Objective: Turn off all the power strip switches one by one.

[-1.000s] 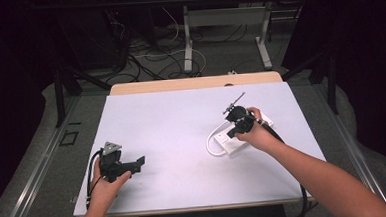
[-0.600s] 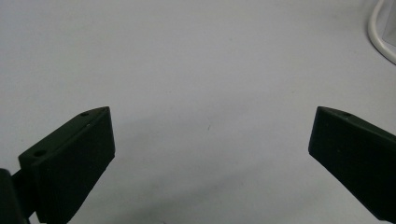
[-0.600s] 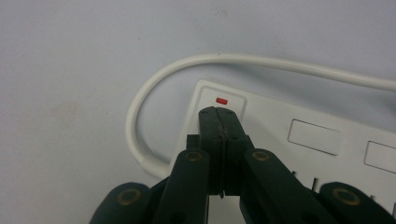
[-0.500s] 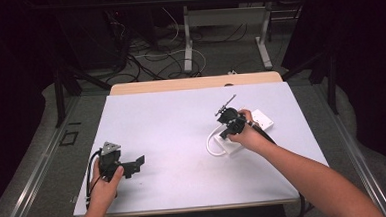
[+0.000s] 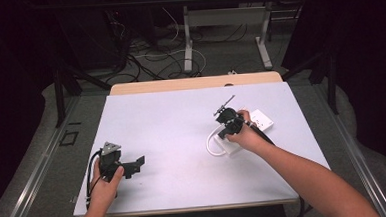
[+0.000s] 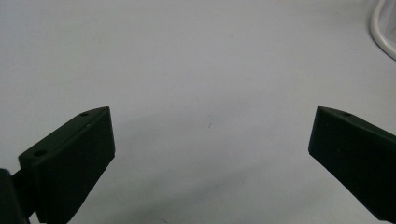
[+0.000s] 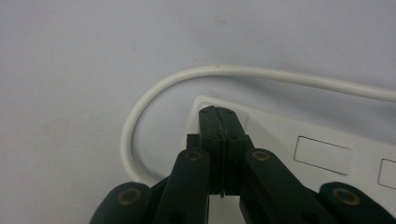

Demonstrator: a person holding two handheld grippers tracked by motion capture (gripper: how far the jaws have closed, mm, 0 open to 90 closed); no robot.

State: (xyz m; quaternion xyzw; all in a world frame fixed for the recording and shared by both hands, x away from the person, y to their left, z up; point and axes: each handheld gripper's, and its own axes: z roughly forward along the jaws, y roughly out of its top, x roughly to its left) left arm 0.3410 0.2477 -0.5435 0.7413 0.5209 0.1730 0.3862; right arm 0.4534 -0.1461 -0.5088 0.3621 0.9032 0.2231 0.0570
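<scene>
A white flat box [image 7: 327,144] with rectangular recesses lies right of the table's middle, and its white cable [image 7: 154,93] curls round its end. My right gripper [image 7: 222,116] is shut, jaws pressed flat together with nothing between them, tips down over the box's corner. From above, the right gripper [image 5: 226,132] points down at the box [image 5: 261,119] beside the cable loop [image 5: 212,146]. My left gripper [image 5: 140,163] rests near the front left, held by a hand. Its jaws stand wide open over bare table, left gripper [image 6: 210,135] holding nothing.
The pale table top [image 5: 172,124] has a wooden strip [image 5: 194,82] along its far edge. Beyond it are desk legs and loose cables [image 5: 163,55] on the floor. A bit of the white cable [image 6: 383,28] shows at the top right of the left gripper view.
The right hand and its gripper have edged slightly to the left over the white box. The left gripper has stayed put.
</scene>
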